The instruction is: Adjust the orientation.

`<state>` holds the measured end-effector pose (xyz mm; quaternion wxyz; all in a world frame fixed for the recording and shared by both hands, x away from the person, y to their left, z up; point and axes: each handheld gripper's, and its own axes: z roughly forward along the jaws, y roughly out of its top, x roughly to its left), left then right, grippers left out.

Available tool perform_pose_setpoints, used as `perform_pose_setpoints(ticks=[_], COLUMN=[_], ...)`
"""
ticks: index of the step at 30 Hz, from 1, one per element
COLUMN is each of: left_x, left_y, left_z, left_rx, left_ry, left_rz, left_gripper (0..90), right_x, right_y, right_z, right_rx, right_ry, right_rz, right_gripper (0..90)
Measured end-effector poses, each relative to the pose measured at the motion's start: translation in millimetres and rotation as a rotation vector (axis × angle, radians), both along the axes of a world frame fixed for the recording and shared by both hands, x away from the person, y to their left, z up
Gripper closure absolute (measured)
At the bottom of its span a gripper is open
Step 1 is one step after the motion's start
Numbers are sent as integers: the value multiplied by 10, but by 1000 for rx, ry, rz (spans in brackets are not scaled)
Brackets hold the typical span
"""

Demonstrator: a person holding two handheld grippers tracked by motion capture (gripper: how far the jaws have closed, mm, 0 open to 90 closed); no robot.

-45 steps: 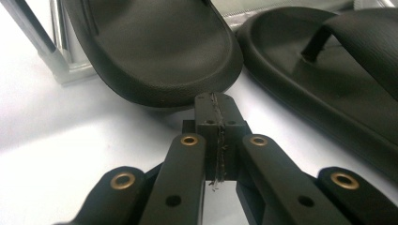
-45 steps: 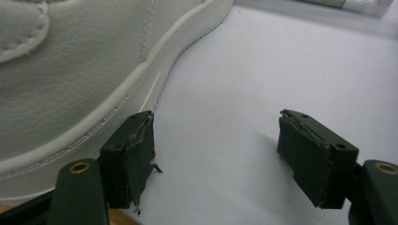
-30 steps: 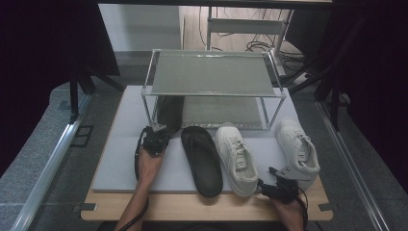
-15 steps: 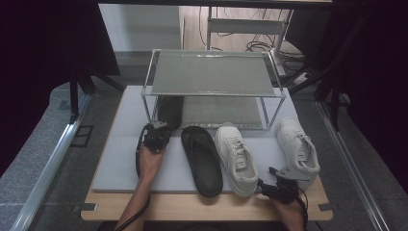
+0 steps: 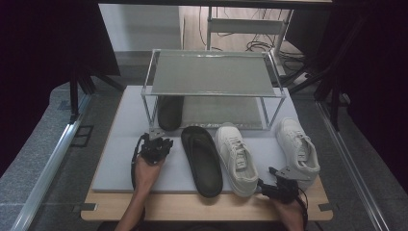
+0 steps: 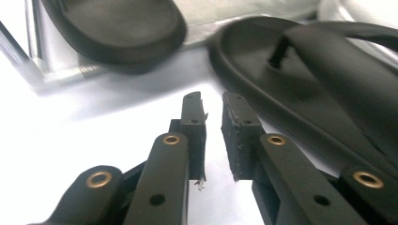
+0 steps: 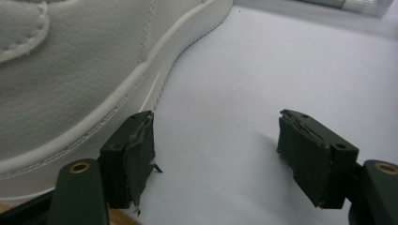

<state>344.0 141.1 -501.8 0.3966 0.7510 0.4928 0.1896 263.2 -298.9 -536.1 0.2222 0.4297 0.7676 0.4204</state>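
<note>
since the earlier frame, left gripper [image 5: 155,147] has drawn back from the black slipper [image 5: 169,111] under the rack [image 5: 211,73], jaws just parting, empty. right gripper [image 5: 280,188] gapes beside the white sneaker [image 7: 70,65]. hasty reach could nudge the flip-flop [image 6: 319,89] ahead.

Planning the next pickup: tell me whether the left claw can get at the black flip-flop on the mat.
Probably yes: the left claw sits just left of the black flip-flop, jaws slightly parted and empty, with bare mat between them.

Dim room with dark surroundings; the pale worktop [image 5: 120,159] glares white beyond the left claw [image 6: 213,101], where the black sandal [image 6: 328,89] blurs.
</note>
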Motion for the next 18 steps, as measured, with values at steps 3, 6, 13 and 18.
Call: perform_pose_setpoints(ticks=[3,6,13,18], left_x=[-138,-263,-473,-548], left_y=[-33,-79,-237,-398], left_z=[4,35,170,224], left_rx=[-7,-12,-26,-23], left_ry=[6,4,-26,-40], left_rz=[-27,-53,-121,-168], left_gripper=[758,739,670,627], right_x=[0,0,0,0], right_y=[-2,-2,-2,-2], right_z=[1,1,1,1], right_rx=[-3,-3,-3,-3], right_ry=[1,0,0,1], right_rz=[2,2,2,2], right_gripper=[276,276,277,276])
